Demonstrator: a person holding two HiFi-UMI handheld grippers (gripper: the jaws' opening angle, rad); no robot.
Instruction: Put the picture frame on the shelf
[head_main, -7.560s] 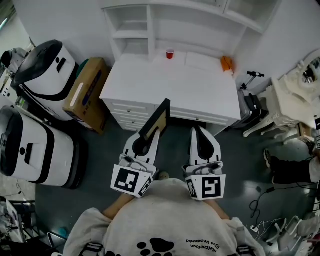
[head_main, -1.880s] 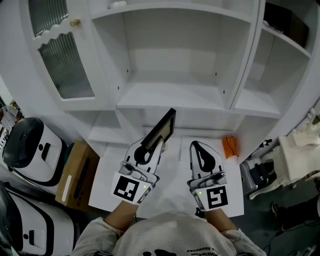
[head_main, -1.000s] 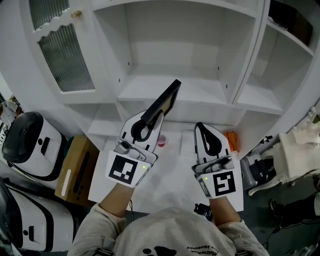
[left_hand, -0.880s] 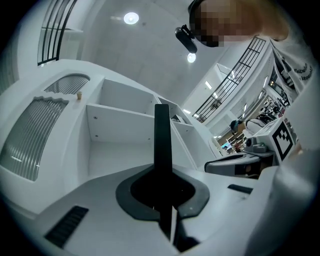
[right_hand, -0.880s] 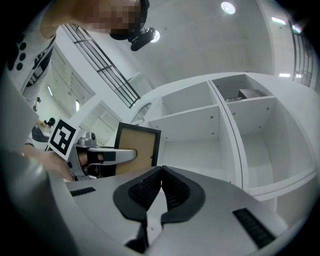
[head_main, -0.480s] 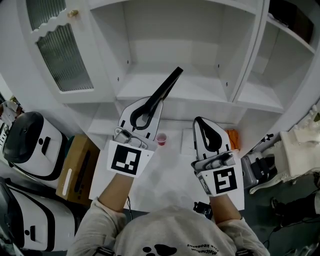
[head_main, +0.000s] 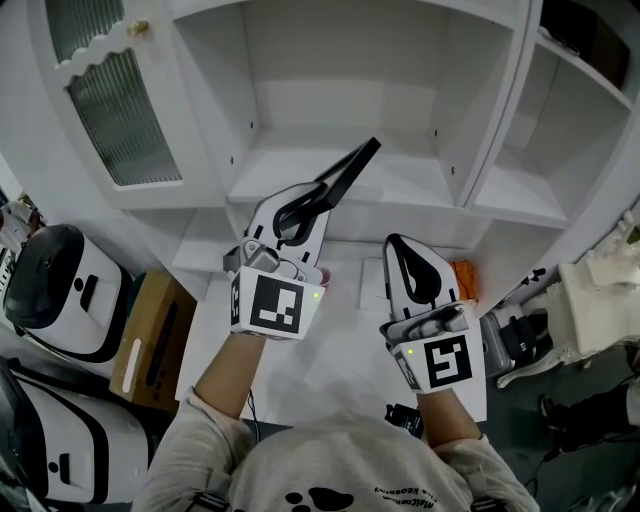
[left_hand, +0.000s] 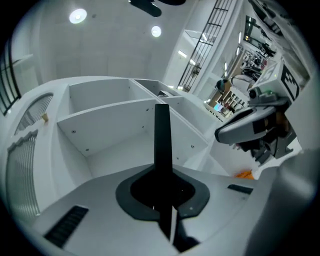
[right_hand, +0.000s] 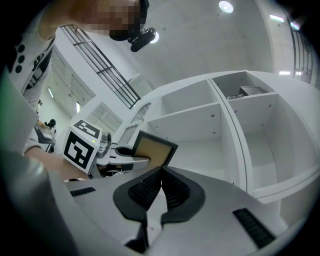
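Nearest to us, low in the head view, our grey sweatshirt (head_main: 330, 470) filled the bottom edge and both forearms reached up from it. The right claw (head_main: 402, 250) sat right of centre, its marker cube toward us. Its own view showed the ribbed pads pressed together with nothing between them. The left claw (head_main: 312, 200) was higher and left of centre, pinching the picture frame (head_main: 345, 172) by its lower end. In the left gripper view the frame stood edge-on as a thin dark bar rising from between the pads.

Under both claws lay the white desk (head_main: 340, 345). A red cup (head_main: 322, 273) peeped out just beside the left claw, and an orange thing (head_main: 462, 278) lay to the right, near the right claw. At the lower left of the frame stood a cardboard box (head_main: 150, 340) and two white-and-black machines (head_main: 50, 290).

The frame slanted up to the right, held in the air before the open middle compartment of the shelf (head_main: 400, 190). From the right gripper view we saw its brown back and dark rim. Farther off, at the upper left, was a ribbed-glass cabinet door (head_main: 110, 110).
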